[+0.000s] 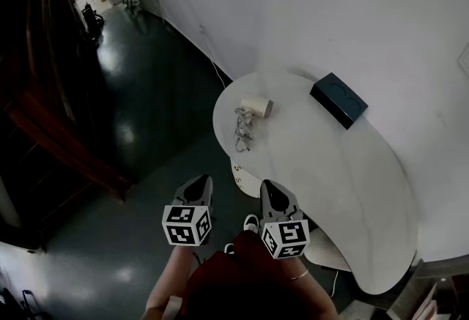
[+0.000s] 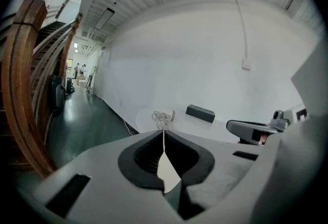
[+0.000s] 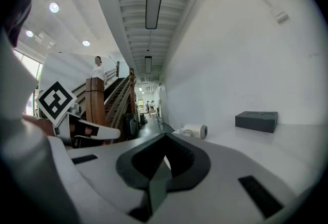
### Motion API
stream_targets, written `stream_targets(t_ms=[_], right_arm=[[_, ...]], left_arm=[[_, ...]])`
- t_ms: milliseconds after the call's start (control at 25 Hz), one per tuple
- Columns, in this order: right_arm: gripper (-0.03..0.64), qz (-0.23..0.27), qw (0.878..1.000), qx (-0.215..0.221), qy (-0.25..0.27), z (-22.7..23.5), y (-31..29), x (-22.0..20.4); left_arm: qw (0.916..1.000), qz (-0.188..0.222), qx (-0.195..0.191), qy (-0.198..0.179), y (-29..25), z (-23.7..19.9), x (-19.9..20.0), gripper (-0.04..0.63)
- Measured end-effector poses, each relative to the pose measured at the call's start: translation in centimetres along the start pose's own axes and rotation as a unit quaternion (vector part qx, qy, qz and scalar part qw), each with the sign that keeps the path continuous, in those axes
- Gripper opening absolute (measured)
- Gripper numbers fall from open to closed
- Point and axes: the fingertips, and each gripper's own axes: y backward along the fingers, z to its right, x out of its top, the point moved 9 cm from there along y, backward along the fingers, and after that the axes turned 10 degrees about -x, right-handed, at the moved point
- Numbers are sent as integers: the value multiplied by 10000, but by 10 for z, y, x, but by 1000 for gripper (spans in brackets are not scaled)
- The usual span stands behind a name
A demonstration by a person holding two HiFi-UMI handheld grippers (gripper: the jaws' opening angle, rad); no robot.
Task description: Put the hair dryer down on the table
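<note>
The hair dryer [image 1: 257,106] is cream-white, the table [image 1: 330,179] white, the box [image 1: 338,99] dark blue.

Hair dryer [image 1: 256,107] on table [image 1: 352,187] far left end, cord [image 1: 242,129] just before it, box [image 1: 338,99] to its right by wall [image 1: 330,11]

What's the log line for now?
hair dryer: lying on table | left gripper: jaws shut, empty | right gripper: jaws shut, empty | neither touches dryer

The table [image 1: 330,165] looks smooth matt white, the floor [image 1: 161,91] glossy, the stair rail [image 2: 20,89] polished wood
</note>
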Motion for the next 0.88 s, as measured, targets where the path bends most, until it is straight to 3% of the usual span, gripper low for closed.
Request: stream_targets(t_ms=[880], right_arm=[[14,216,9997,56,-38,-8,41,-5]], left_arm=[[10000,84,13,46,37,19,-17,29]])
